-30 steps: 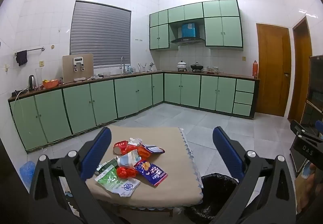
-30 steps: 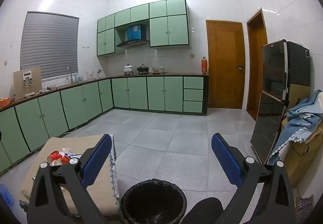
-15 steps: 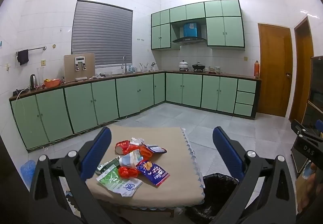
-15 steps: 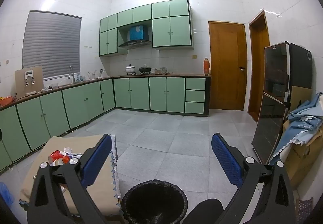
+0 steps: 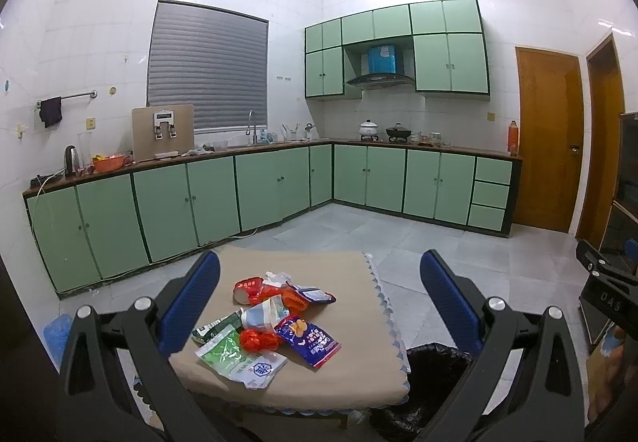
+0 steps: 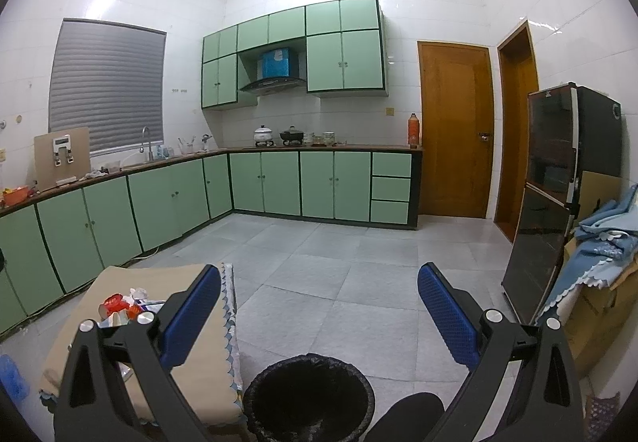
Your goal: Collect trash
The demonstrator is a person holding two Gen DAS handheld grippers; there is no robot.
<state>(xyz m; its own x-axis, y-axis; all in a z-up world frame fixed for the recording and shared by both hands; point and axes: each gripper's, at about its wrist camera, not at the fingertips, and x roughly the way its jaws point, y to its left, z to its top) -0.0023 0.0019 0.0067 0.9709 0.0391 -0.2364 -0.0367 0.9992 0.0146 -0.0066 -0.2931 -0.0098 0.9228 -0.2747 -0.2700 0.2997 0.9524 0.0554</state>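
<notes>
While both grippers hang above the table (image 5: 351, 354), neither holds anything. The left gripper (image 5: 319, 282) has its blue pads spread wide over the trash (image 5: 275, 322), a heap of wrappers near the table's middle: a red cup (image 5: 247, 288) at the far side, a blue snack bag (image 5: 309, 340) toward the bin, a green-and-white pouch (image 5: 235, 356) at the near edge, and a red lump (image 5: 259, 340), perhaps crumpled film, between them. The right gripper (image 6: 319, 296) is likewise spread wide, off the table's right side, over the floor. The bin (image 6: 309, 398), black-lined, stands just beside the table's right corner, below that gripper.
</notes>
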